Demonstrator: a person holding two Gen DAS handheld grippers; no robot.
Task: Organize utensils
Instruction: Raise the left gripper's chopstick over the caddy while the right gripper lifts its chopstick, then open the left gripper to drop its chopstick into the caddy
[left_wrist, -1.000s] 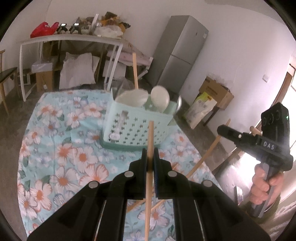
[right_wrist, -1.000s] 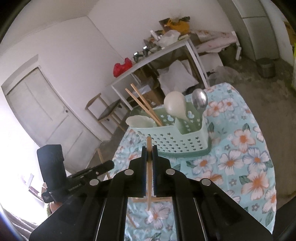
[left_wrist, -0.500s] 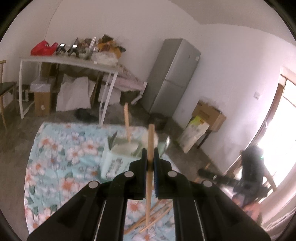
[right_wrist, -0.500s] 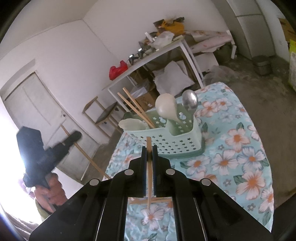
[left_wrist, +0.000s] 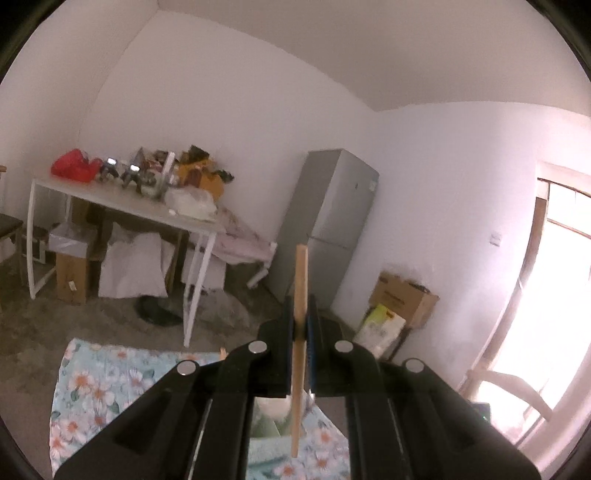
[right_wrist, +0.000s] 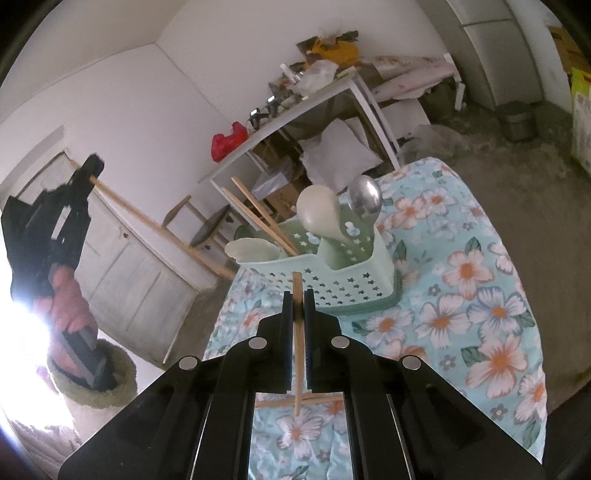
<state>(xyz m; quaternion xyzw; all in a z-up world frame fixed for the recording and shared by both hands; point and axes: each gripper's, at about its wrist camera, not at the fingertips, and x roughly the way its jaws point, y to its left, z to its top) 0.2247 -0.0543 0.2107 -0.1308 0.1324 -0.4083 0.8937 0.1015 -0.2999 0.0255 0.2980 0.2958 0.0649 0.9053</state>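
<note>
In the left wrist view my left gripper (left_wrist: 301, 317) is shut on a wooden chopstick (left_wrist: 298, 369) that stands upright between its pads. It is raised, level, and faces the room above the floral tablecloth (left_wrist: 92, 384). The right wrist view shows that same left gripper (right_wrist: 90, 171) high at the left, its chopstick (right_wrist: 159, 229) slanting down towards the table. My right gripper (right_wrist: 298, 295) is shut on another chopstick (right_wrist: 297, 339), just short of the mint basket (right_wrist: 332, 284). The basket holds two chopsticks (right_wrist: 258, 214), white spoons (right_wrist: 321, 214) and a metal spoon (right_wrist: 365, 201).
One more chopstick (right_wrist: 317, 400) lies across the cloth under my right gripper. A cluttered white table (left_wrist: 147, 210), a grey fridge (left_wrist: 332, 229) and a cardboard box (left_wrist: 402, 299) stand beyond. A person's hand (right_wrist: 68, 295) grips the left handle beside a pale door (right_wrist: 140, 280).
My left gripper has risen and tipped up with its chopstick, so the basket has dropped out of its view. The right gripper has stayed put with its chopstick.
</note>
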